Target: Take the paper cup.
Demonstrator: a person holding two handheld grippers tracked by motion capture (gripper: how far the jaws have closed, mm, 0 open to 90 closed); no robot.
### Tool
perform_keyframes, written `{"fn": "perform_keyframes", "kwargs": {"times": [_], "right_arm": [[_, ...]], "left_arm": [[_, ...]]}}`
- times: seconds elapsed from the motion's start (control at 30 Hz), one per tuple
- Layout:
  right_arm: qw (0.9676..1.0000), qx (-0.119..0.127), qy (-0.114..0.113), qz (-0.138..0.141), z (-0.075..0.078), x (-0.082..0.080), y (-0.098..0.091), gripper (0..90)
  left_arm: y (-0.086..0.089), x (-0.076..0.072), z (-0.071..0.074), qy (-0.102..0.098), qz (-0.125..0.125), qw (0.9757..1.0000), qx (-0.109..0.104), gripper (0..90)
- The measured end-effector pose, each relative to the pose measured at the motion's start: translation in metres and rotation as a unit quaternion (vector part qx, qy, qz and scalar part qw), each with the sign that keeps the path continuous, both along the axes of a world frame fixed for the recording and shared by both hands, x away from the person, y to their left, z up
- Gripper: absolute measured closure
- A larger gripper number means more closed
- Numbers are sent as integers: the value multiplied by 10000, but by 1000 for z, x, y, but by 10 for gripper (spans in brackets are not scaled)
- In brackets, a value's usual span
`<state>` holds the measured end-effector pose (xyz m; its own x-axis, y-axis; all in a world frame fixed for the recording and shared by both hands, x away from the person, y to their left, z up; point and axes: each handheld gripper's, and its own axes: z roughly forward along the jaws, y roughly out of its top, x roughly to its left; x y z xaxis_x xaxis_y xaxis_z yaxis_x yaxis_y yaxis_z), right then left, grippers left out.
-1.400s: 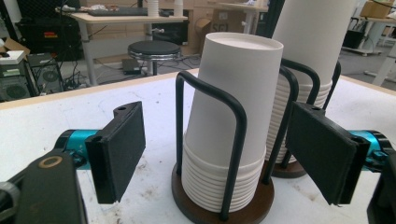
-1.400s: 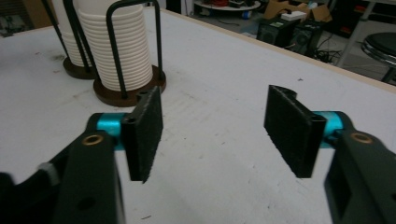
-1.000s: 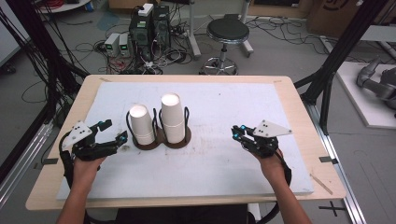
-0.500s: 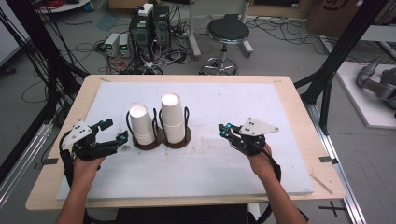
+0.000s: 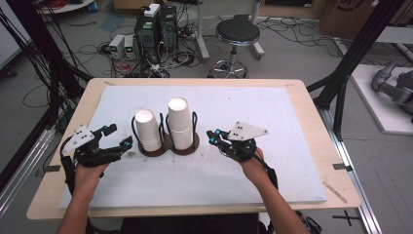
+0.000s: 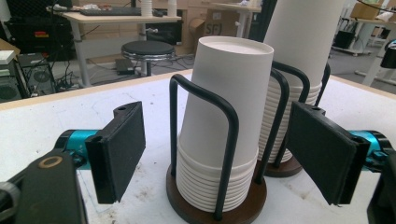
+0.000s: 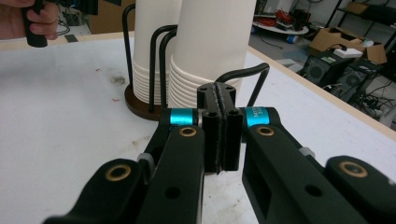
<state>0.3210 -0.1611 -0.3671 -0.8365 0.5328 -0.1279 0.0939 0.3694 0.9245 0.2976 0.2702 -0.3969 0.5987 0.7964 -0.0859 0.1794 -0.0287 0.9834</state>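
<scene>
Paper cups (image 5: 179, 123): two white stacks, upside down, each standing in a black wire holder (image 5: 194, 126) on a round brown base (image 5: 160, 148), near the middle of the white table (image 5: 272, 117), slightly toward its left side. Right gripper (image 5: 213, 136): jaws pressed flat together with nothing between them, as its own view shows plainly; tips pointed at the taller stack, near the holder's base and clear of it. In the right gripper view the wire loop (image 7: 247, 77) of that holder curves just beyond the shut tips, apart from them. Left gripper (image 5: 119, 139): jaws spread wide, empty, lying just beside the shorter stack (image 5: 147, 129) on its left; in the left gripper view the two black pads (image 6: 122, 148) stand on either side of that stack's lower rims (image 6: 211, 184) without touching cups or wire. Shorter stack: nearer the left hand (image 5: 87, 171), the taller one just behind it in that view, the two brown bases side by side. Table surface: scuffed and lightly stained around the bases. Beyond the far edge: a black stool (image 5: 236, 34), computer cases (image 5: 155, 30), loose cables on the floor.
</scene>
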Motion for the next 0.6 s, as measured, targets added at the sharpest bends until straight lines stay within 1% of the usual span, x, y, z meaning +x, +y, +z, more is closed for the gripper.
{"fn": "perform_keyframes", "kwargs": {"times": [0.07,0.1,0.23,0.27,0.33,0.5,0.57,0.6], "right_arm": [[10000,27,14,18,0,0,1,900],[10000,63,17,60,0,1,5,900],[9997,22,38,223,-2,0,19,900],[9997,22,38,223,-2,0,19,900],[9993,38,88,361,-3,-1,30,900],[9986,79,148,500,-5,-1,45,900],[9981,213,211,533,-7,0,51,900],[9976,333,270,548,-11,1,59,900]], "left_arm": [[1,0,0,-3,3,10000,-18,200],[1,0,0,8,-10,10000,-26,203],[0,1,0,8,-69,10000,-21,205],[0,1,0,6,-79,10000,-11,205],[-1,1,0,5,-92,10000,-8,205],[0,2,0,11,-105,9999,-30,204],[0,2,0,7,-111,9999,-43,205],[1,1,0,6,-105,9999,-32,205]]}}
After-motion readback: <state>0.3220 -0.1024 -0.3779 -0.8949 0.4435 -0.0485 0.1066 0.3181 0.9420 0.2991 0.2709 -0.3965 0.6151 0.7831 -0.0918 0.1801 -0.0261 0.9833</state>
